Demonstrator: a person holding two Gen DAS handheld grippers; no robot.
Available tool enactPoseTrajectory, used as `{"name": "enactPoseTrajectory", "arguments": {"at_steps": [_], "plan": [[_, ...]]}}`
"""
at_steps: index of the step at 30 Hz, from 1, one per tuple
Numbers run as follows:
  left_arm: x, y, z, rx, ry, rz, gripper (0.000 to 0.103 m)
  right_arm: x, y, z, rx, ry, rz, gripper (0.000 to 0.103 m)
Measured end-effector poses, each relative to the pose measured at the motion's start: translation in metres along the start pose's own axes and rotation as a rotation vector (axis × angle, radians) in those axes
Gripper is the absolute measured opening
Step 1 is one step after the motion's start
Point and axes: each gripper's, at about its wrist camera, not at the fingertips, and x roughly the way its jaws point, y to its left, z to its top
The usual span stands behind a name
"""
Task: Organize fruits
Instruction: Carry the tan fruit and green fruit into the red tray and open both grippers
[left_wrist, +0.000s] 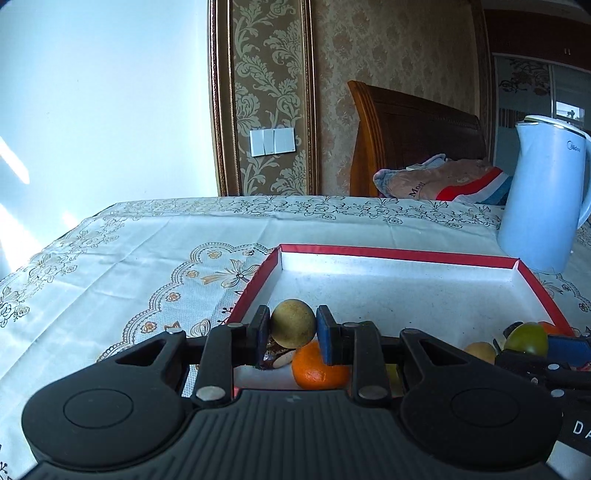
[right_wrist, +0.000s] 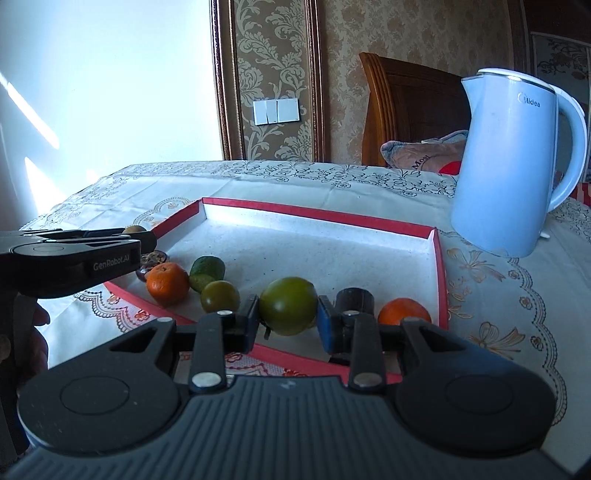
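We hold a tan round fruit clamped in our left gripper and a green fruit clamped in our right gripper, both over the red-rimmed tray's near edge.

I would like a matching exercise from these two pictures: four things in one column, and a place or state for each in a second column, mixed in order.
Things:
1. tan round fruit
2. large green fruit
3. white kettle
4. avocado

Places or states:
A. lying in the red-rimmed tray
B. held in the right gripper
C. standing on the tablecloth, outside the tray
D. held in the left gripper

Pairs: 1-D, 2-B, 3-C, 4-A
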Motion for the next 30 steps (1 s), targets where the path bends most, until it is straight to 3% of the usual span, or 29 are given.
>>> {"name": "enactPoseTrajectory", "arguments": {"at_steps": [7, 20, 23, 25, 27, 30], "plan": [[0.023, -0.004, -0.003, 0.001, 0.048, -0.011, 0.027, 0.028, -0.008, 0.001, 0.014, 0.034, -0.031, 0.031], [0.038, -0.001, -0.005, -0.028, 0.059, -0.019, 0.027, 0.035, -0.004, 0.004, -0.016, 0.002, -0.071, 0.032], [0.038, 0.000, -0.005, -0.034, 0.062, -0.021, 0.027, 0.035, -0.005, 0.004, -0.007, -0.007, -0.063, 0.041], [0.037, 0.000, -0.005, -0.032, 0.059, -0.017, 0.027, 0.033, -0.006, 0.004, -0.001, -0.025, -0.071, 0.064], [0.035, 0.000, -0.005, -0.036, 0.060, -0.019, 0.027, 0.028, -0.008, 0.004, 0.009, -0.056, -0.099, 0.074], [0.032, 0.002, -0.004, -0.047, 0.059, -0.021, 0.027, 0.025, -0.012, 0.004, 0.030, -0.067, -0.090, 0.074]]}}
